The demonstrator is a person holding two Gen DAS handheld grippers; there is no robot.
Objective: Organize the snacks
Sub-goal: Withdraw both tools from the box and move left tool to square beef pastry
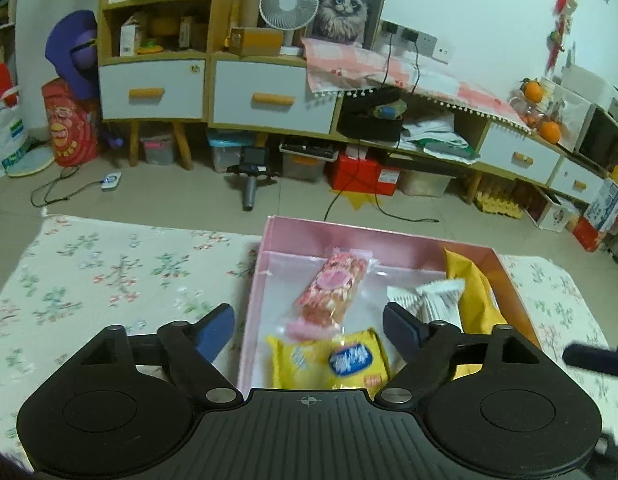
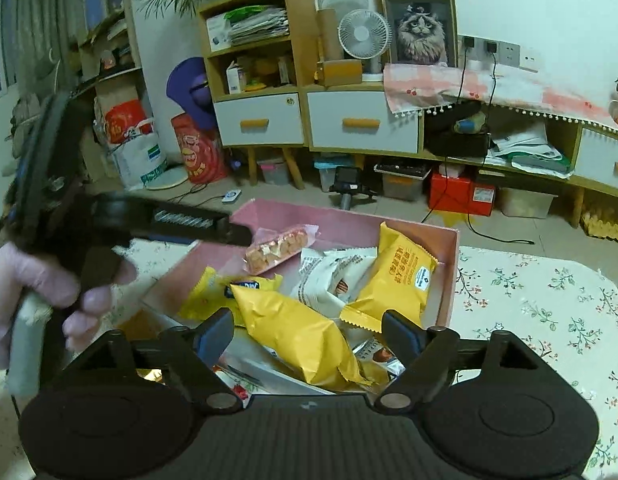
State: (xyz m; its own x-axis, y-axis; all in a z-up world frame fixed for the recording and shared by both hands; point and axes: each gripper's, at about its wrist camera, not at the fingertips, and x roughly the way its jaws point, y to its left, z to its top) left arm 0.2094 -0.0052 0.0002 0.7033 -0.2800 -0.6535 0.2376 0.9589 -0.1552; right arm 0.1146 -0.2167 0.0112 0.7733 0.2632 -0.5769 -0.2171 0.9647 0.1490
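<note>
A pink box sits on a floral cloth and holds several snack packets. My left gripper is open above the box's near left part, nothing pressed between its pads. Below it lie a pink nut bar and a small yellow packet. White packets and a yellow pouch lie to the right. My right gripper is open over a plain yellow pouch, pads apart from it. Beyond it lie a printed yellow packet, a white packet and the pink nut bar.
The floral cloth spreads left and right of the box. A hand holds the left gripper body at the box's left rim. The other gripper's tip shows at the right. Cabinets, cables and boxes stand on the floor behind.
</note>
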